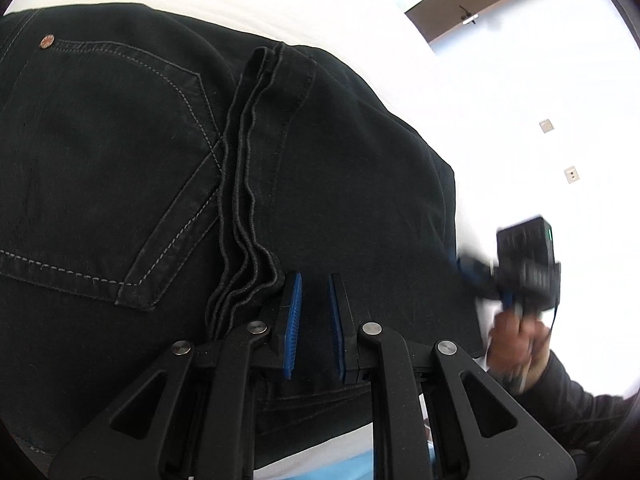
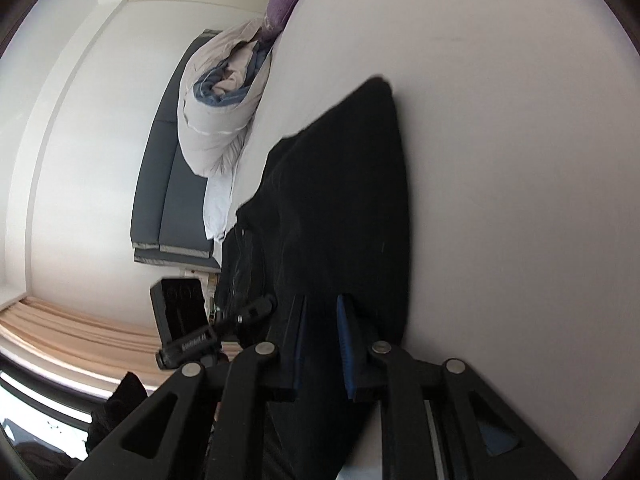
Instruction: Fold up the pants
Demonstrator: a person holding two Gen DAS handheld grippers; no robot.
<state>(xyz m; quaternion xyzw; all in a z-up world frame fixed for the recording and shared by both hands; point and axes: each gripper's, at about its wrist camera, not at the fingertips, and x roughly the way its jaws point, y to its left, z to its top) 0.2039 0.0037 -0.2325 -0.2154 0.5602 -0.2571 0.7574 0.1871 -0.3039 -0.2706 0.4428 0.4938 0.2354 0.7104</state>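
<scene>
Black pants (image 1: 160,168) lie folded on a white bed (image 1: 500,152), back pocket up, with the stacked leg hems (image 1: 248,184) laid across the seat. My left gripper (image 1: 314,284) is open just above the fabric beside the hems, holding nothing. My right gripper (image 1: 480,276) shows blurred at the pants' right edge, held in a hand. In the right wrist view the pants (image 2: 340,208) stretch away dark on the bed (image 2: 520,160), and my right gripper (image 2: 322,304) is open over their near end. The left gripper (image 2: 240,316) shows at the pants' left side.
A rolled grey duvet (image 2: 216,116) and a purple pillow (image 2: 284,0) lie along the bed's far side. A dark headboard or bench (image 2: 168,184) stands by the wall. A wooden door (image 1: 476,4) shows beyond the bed.
</scene>
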